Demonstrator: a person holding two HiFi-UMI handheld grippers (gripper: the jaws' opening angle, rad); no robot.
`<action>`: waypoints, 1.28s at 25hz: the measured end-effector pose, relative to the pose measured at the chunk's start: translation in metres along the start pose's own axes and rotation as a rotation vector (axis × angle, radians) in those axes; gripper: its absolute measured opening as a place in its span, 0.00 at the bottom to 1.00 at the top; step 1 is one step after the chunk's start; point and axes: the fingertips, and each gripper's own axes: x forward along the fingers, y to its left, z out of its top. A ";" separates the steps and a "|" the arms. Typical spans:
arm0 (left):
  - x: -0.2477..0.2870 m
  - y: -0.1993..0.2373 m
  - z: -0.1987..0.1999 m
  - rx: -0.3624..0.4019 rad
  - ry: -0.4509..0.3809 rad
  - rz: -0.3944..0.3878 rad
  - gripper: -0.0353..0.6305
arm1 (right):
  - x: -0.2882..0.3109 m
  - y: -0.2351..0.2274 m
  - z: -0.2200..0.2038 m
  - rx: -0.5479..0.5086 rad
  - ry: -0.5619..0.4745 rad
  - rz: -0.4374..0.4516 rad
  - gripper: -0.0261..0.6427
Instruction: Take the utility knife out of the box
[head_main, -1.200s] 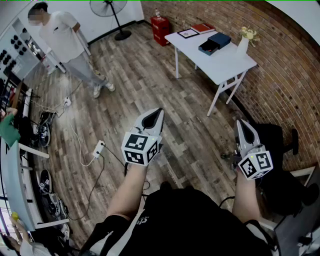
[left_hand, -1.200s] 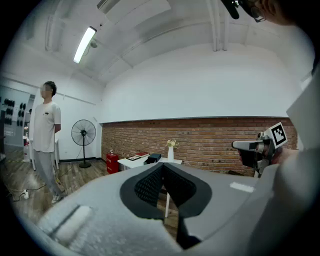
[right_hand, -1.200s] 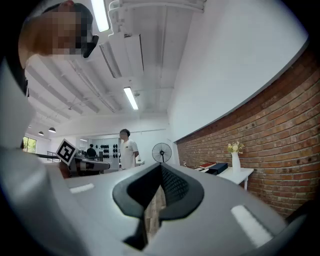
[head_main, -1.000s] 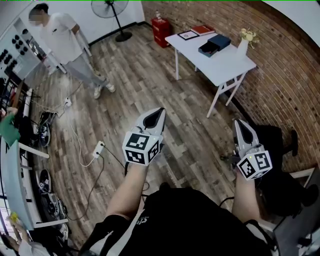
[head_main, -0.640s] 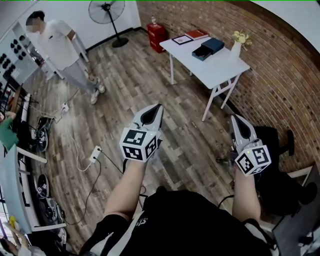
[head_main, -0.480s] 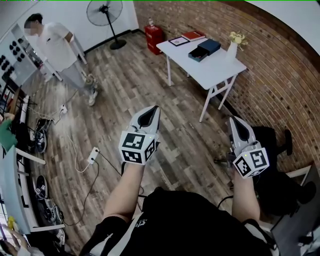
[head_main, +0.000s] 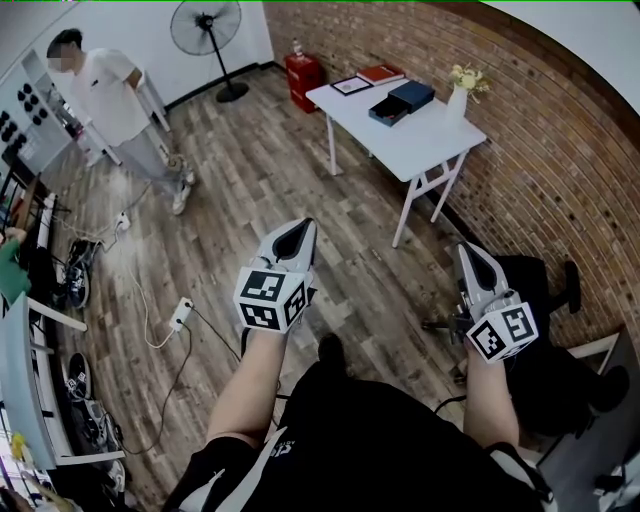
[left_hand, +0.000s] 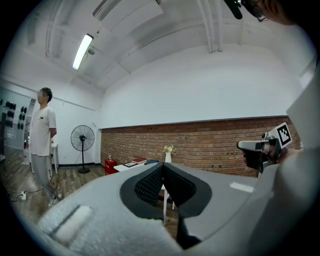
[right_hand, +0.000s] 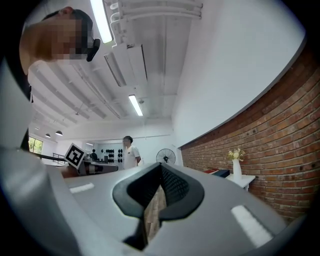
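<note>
Utility knife: too small to make out from here. The dark box (head_main: 405, 97) lies on the white table (head_main: 425, 145) by the brick wall (head_main: 560, 170), beside a vase of flowers (head_main: 458, 98), well apart from me. My left tongs (head_main: 296, 233) and right tongs (head_main: 466, 255) hang over the wooden floor (head_main: 280, 160), each with its jaws together and nothing between them. A person (head_main: 100, 85) stands near a fan (head_main: 206, 25).

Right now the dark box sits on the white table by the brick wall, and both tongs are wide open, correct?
The tongs part is wrong. The dark box is on the white table, but the left tongs and right tongs are shut and empty, as each gripper view shows.
</note>
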 end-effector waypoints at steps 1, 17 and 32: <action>0.006 0.003 -0.001 -0.003 -0.002 0.000 0.06 | 0.005 -0.003 -0.001 0.000 0.003 -0.002 0.04; 0.180 0.138 -0.007 -0.024 0.040 -0.078 0.06 | 0.210 -0.063 -0.053 0.017 0.095 -0.038 0.04; 0.276 0.237 0.014 -0.040 0.022 -0.144 0.06 | 0.347 -0.089 -0.050 -0.027 0.123 -0.077 0.04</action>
